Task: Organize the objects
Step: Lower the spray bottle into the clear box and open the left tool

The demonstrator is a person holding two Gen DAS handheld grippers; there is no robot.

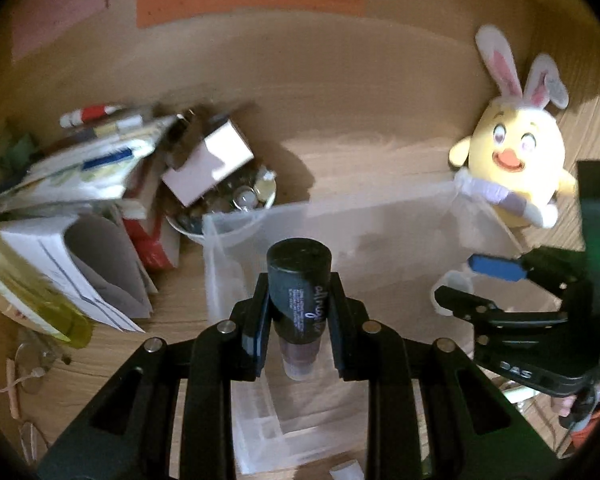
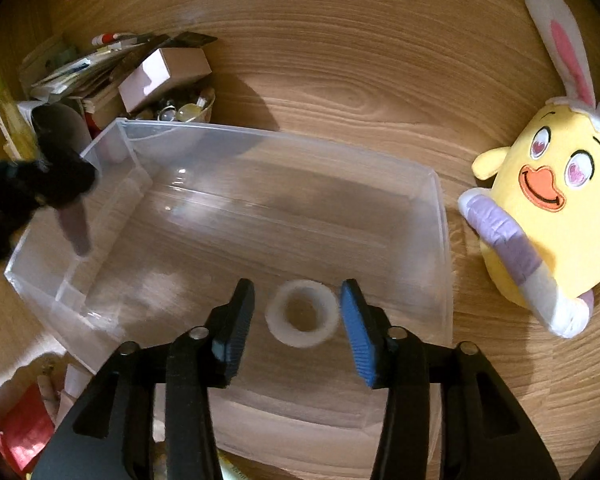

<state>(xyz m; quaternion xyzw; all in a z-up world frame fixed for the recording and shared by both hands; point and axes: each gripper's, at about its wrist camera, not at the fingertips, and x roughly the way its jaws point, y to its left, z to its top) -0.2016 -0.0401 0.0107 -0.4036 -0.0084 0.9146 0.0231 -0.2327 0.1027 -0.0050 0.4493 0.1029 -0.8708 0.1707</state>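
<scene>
Over the clear bin [image 2: 440, 216], the left gripper [image 1: 298, 312] clamps a dark bottle [image 1: 298, 280]. Inside the bin, the right gripper [image 2: 298, 320] stands parted around a white ring [image 2: 302, 312], pads clear.

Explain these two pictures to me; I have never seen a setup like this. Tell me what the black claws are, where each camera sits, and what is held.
There is no robot: a person holds a two-finger gripper in each hand, and each carries a fisheye camera looking along its fingers. In the left wrist view, the left gripper is shut on a dark cosmetic tube above a clear plastic bin. In the right wrist view, the right gripper is open, a white tape roll lying untouched between its fingers inside the bin. A yellow plush toy and a pile of clutter rest on the wooden table.
</scene>
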